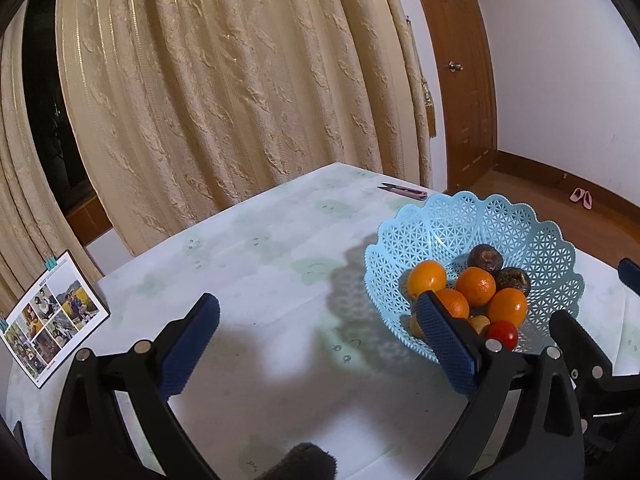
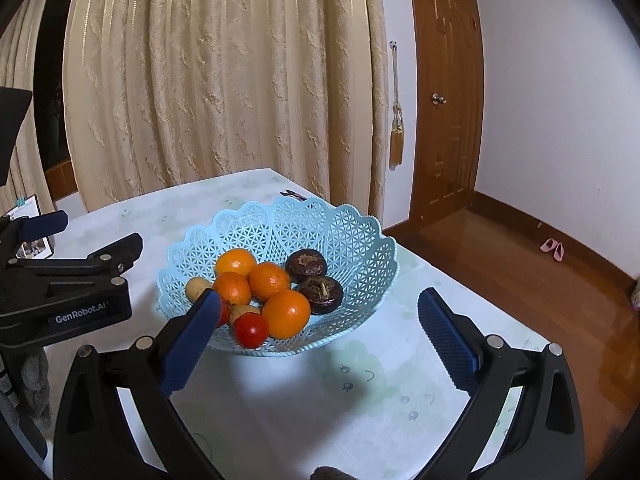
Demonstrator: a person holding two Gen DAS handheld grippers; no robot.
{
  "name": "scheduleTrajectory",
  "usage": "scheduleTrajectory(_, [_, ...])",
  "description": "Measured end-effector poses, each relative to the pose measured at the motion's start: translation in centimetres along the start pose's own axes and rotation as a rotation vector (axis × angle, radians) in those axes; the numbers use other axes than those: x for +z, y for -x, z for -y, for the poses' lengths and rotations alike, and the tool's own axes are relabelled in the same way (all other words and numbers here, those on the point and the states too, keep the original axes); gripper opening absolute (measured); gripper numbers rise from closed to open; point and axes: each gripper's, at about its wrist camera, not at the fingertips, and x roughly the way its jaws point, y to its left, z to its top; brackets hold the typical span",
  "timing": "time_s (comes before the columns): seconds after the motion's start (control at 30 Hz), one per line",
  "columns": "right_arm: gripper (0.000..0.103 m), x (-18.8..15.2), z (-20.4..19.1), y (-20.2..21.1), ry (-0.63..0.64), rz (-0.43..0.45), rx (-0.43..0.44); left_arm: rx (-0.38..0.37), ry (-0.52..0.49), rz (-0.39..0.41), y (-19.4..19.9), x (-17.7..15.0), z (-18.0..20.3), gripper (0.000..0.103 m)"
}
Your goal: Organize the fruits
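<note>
A light blue lattice basket (image 2: pixel 356 248) stands on the white table (image 2: pixel 280 400); it also shows at the right of the left wrist view (image 1: pixel 460 224). It holds several oranges (image 2: pixel 286 314), two dark brown fruits (image 2: pixel 322 294), a red fruit (image 2: pixel 251 330) and small tan fruits (image 2: pixel 197 287). My right gripper (image 2: pixel 320 340) is open and empty, just in front of the basket. My left gripper (image 1: pixel 320 340) is open and empty, over bare table left of the basket; its right finger overlaps the basket's near rim in view.
A photo card (image 1: pixel 52 316) stands at the table's left edge. Small pink-handled scissors (image 1: pixel 404 191) lie at the far table edge behind the basket. Beige curtains hang behind the table. A wooden door and floor are at the right.
</note>
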Motion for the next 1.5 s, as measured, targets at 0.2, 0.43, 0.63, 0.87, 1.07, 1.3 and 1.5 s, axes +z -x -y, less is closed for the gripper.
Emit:
scheduleTrajectory(0.2, [0.100,0.2,0.0,-0.2,-0.001,0.002,0.000,-0.002,0.000,-0.001,0.0,0.0,0.0,0.098])
scheduleTrajectory(0.43, [0.100,0.1,-0.2,-0.2,0.001,-0.002,0.001,-0.004,-0.006,-0.008,-0.1,-0.2,0.1,0.098])
scheduleTrajectory(0.63, [0.100,0.0,-0.2,-0.2,0.002,-0.005,0.001,-0.009,-0.011,-0.010,0.0,-0.3,0.2,0.098])
scheduleTrajectory(0.87, [0.100,0.0,-0.2,-0.4,0.003,-0.013,0.003,-0.015,-0.017,-0.015,-0.1,-0.4,0.3,0.098])
scheduleTrajectory(1.07, [0.100,-0.1,-0.1,-0.5,0.004,-0.018,0.009,-0.037,-0.018,-0.013,0.1,-0.5,0.3,0.098])
scheduleTrajectory(1.3, [0.100,-0.3,-0.7,-0.6,0.005,-0.042,0.047,-0.046,0.012,-0.083,-0.4,-1.4,-1.1,0.098])
scheduleTrajectory(1.5, [0.100,-1.2,-4.5,-0.9,0.041,-0.129,0.211,0.006,0.083,-0.213,-1.1,-4.9,-5.7,0.098])
